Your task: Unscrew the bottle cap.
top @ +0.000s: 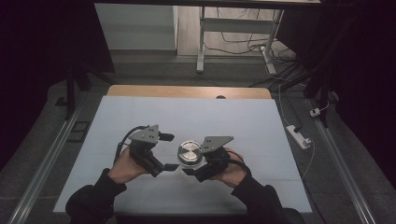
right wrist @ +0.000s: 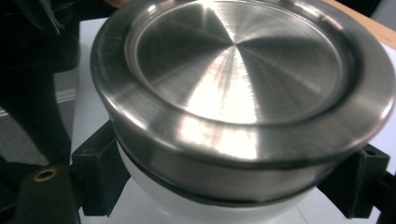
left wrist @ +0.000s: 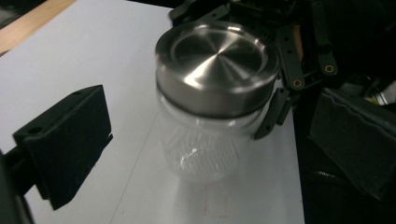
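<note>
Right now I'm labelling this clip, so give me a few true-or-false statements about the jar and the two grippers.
1. The right gripper is shut on the jar. True.
2. The lid is off the jar. False: it sits on it.
3. The left gripper clamps the lid. False: its jaws stand open, apart from the jar.
4. The jar is clear, the lid metal. True.
5. The jar lies on its side. False: it is upright.
</note>
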`<control>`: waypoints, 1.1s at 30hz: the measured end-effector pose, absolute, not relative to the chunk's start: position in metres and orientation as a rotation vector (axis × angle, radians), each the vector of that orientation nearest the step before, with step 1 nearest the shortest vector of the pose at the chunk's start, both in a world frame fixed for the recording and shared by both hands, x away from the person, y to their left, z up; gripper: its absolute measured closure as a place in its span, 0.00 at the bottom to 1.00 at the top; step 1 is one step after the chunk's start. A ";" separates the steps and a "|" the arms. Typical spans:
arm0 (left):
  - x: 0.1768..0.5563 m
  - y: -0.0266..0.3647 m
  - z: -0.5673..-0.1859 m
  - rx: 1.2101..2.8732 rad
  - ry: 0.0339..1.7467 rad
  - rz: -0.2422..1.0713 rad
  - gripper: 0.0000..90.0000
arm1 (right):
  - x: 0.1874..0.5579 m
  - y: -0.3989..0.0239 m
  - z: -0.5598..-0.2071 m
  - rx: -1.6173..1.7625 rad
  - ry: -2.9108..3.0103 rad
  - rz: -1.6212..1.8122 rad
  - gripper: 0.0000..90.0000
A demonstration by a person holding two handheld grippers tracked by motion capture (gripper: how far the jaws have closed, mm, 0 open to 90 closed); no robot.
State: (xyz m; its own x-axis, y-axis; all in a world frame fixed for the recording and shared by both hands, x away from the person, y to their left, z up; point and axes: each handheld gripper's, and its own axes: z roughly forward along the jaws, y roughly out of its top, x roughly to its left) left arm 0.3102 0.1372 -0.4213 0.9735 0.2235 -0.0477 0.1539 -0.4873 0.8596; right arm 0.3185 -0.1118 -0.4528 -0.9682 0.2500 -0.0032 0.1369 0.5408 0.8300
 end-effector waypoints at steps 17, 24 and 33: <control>0.326 0.118 -0.427 2.079 -0.010 -0.072 0.06 | 0.316 -0.103 -0.454 0.065 2.767 1.409 0.16; 0.325 0.114 -0.430 2.082 -0.056 -0.093 0.16 | 0.312 -0.101 -0.451 0.023 2.768 1.416 0.16; 0.324 0.111 -0.430 2.052 0.101 0.004 0.21 | 0.317 -0.105 -0.450 0.131 2.710 1.409 0.16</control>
State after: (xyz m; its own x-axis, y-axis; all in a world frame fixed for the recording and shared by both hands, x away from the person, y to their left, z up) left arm 0.3236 0.1109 -0.4299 0.9965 0.0735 -0.0406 0.0701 -0.4619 0.8841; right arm 0.3168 -0.1052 -0.4495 -0.9928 0.1149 -0.0350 0.0373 0.5720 0.8194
